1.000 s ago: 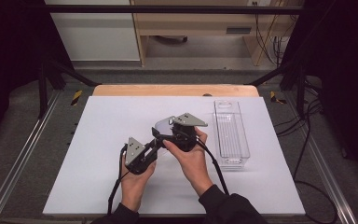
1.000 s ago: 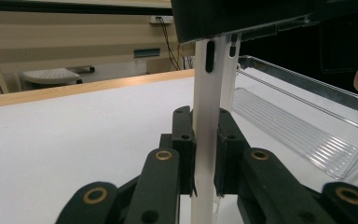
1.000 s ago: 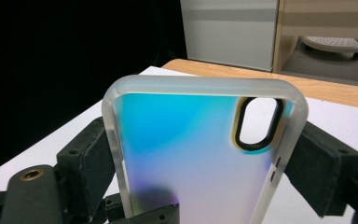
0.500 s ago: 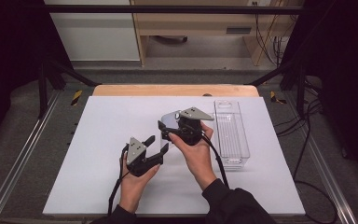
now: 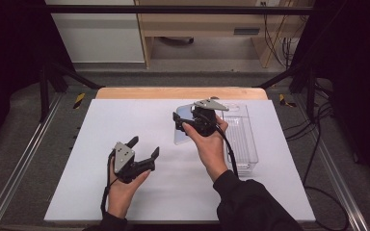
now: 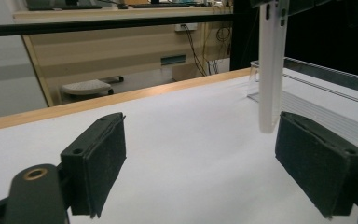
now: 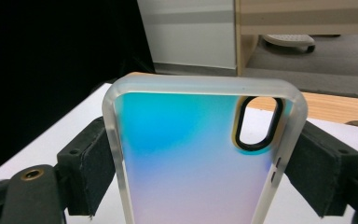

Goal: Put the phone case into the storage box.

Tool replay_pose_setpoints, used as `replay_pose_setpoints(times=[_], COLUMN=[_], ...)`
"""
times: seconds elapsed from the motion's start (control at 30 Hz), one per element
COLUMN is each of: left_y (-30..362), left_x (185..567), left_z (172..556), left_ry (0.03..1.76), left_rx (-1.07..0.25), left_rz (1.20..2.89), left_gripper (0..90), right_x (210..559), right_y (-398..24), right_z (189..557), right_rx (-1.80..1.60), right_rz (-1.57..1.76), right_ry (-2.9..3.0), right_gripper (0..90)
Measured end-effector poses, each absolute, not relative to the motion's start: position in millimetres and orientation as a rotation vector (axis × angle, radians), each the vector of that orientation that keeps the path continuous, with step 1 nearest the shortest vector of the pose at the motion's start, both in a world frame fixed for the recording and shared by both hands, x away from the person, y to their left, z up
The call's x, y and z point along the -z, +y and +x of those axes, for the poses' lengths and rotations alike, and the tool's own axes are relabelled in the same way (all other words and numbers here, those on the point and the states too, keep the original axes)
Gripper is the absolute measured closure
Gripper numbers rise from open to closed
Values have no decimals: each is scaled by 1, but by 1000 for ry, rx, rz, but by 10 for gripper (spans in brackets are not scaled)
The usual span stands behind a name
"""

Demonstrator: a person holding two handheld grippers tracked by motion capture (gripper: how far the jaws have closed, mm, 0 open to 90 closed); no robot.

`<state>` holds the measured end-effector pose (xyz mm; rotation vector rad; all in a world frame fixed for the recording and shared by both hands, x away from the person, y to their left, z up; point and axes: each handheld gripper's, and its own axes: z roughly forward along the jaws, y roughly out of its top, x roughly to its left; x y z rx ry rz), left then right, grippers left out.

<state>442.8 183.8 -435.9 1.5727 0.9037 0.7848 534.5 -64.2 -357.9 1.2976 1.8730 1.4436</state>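
I have the phone case [image 7: 200, 154] clamped across its width in my right hand-held gripper [image 5: 198, 122]: in the right gripper view the two black pads press on its frosted side rims, with the camera cut-out up at the far end, so its long axis runs straight out along the jaws. From the high view the case [image 5: 182, 130] hangs in the air just left of the clear plastic tray [image 5: 243, 139], lifted off the white table [image 5: 101, 125], not touching either as far as I can judge.

My left hand-held gripper [image 5: 143, 153] sits well apart from the tray, nearer my side of the table and to the left of the case, its jaws spread wide with nothing between them. In the left gripper view the case [image 6: 271, 65] shows edge-on, a pale upright strip hanging ahead and toward the right-hand pad, beyond the jaws rather than between them.

That is the relation I would steer by. The case lies forward and to the right of the empty gripper, thin edge facing it, while the tray lies just beyond the case. The right hand is plainly the nearer one to the tray. I judge a handover would need the left gripper brought forward and right until the case's edge stands between its pads.
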Motion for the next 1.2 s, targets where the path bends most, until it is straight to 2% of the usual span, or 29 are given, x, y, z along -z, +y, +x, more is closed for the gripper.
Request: replay_pose_setpoints(times=[0.47, 0.8, 1.2], left_y=[233, 253, 269], left_x=[440, 451, 455], left_z=[424, 407, 395], left_ry=[964, 971, 996], left_rx=[-803, -782, -790], left_rz=[1479, 1476, 1461], left_gripper=[103, 55, 51], right_x=[333, 324, 318], right_y=[-75, -83, -85], right_z=[554, 572, 576], right_rx=[-1421, -1367, -1345], right_rz=[1289, 1276, 1266], right_ry=[1846, 1848, 1834], right_gripper=[176, 176, 176])
